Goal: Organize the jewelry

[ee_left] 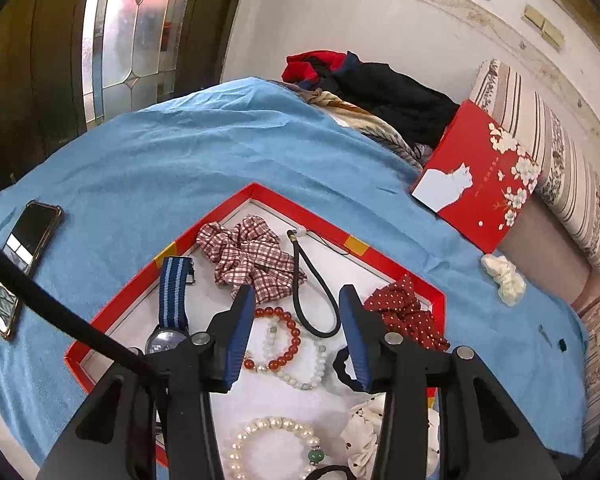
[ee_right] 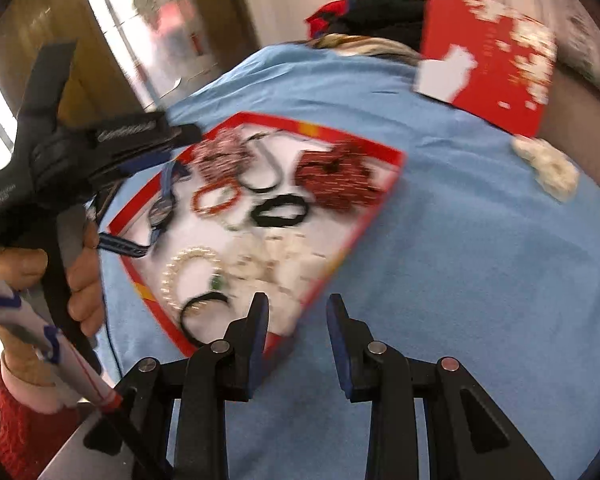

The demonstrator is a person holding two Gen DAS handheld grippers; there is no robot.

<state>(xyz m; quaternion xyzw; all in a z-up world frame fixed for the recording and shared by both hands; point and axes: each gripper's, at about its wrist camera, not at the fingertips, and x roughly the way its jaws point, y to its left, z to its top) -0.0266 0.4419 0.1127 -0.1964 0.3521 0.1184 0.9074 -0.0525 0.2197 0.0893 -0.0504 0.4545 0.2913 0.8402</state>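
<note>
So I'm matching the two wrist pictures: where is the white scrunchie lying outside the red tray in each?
Left wrist view: white scrunchie at right of middle, on the blue cloth, below the red lid's corner.
Right wrist view: scrunchie at upper right, blurred, below the lid.
Shared landmark: the red lid with a white cat.

Bed w/ blue cloth [ee_left: 204, 152] carries red box tray [ee_left: 324, 222] at centre. Phone [ee_left: 22, 264] at left edge; red lid [ee_left: 484, 184] & white scrunchie [ee_left: 504, 274] on right.

The right gripper [ee_right: 297, 312] hangs empty, fingers apart, over the blue cloth [ee_right: 440, 240]; the red tray [ee_right: 384, 208] of blurred, apparently beaded jewelry lies at eleven o'clock.
</note>
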